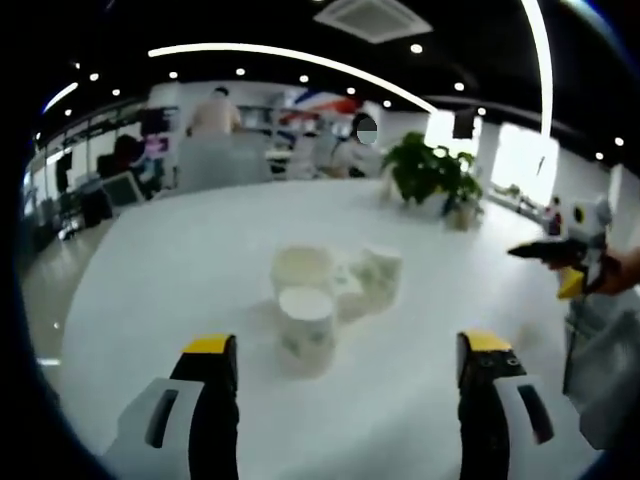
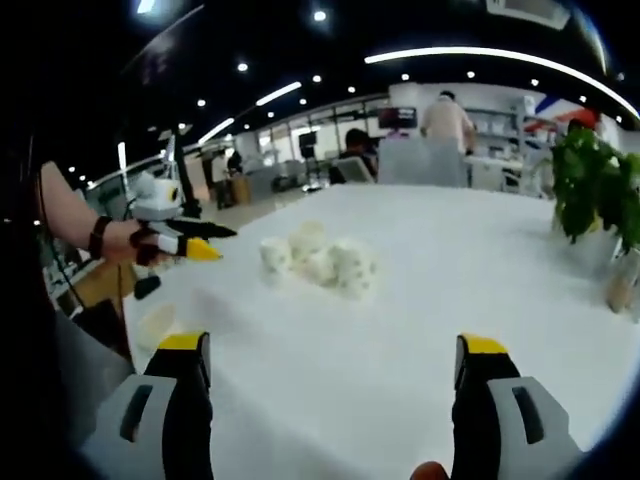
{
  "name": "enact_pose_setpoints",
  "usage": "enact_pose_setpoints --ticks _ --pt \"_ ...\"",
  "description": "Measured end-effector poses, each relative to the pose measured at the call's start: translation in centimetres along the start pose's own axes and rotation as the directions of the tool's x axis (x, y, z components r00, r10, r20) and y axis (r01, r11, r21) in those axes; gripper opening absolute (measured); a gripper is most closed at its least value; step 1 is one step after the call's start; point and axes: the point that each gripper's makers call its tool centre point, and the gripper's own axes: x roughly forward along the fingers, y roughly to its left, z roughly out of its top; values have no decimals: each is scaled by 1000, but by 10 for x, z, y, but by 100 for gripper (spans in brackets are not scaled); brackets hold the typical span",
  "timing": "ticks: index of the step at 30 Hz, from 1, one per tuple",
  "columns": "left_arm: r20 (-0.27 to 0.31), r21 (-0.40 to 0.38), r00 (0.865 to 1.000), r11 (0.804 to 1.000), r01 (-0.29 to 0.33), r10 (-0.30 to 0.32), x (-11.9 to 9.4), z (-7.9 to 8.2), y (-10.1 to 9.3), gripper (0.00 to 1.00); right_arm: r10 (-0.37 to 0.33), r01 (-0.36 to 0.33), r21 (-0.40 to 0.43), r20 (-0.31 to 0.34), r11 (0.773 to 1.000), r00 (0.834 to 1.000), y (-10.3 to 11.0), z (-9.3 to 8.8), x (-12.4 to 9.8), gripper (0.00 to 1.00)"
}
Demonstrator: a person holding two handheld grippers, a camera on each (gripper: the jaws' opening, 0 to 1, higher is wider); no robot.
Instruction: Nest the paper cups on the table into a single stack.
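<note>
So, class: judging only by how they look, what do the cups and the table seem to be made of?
The cups look like thin white paper with a matt finish: soft, dull walls, and a faint greenish print on the nearest one. The table looks like a smooth white laminate or painted top, slightly glossy, since it shows soft reflections; its core cannot be told.

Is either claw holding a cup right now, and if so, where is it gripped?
Nothing is held. The left claw and right claw are both open with bare table between their jaws; the paper cups sit ahead, untouched.
</note>
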Motion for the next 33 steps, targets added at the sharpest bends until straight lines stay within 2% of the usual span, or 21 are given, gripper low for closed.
enact_pose_setpoints --ticks 10,14,21,25,27,30,33 --pt "-18 12 1000 1000 17 -17 21 -6 6 90 14 -13 28 -23 1000 1000 9 -10 3 100" --pt "-16 8 1000 1000 17 -17 28 -7 9 88 20 -20 27 -21 999 1000 14 -9 2 100" --pt "-15 5 1000 1000 20 -20 40 -11 11 84 34 -32 37 -43 999 999 20 -19 0 100" --pt "-1 3 1000 1000 10 -10 43 -9 14 81 32 -30 46 -46 998 998 23 -22 -4 100" --pt "8 26 1000 1000 -18 18 44 -6 19 78 30 -27 48 -48 998 998 25 -22 -6 100" --pt "7 19 1000 1000 -24 24 49 -10 24 77 22 -19 58 -45 998 999 25 -23 -10 100" --pt "0 17 1000 1000 -20 20 49 -11 19 76 19 -17 62 -43 998 999 26 -22 -13 100"
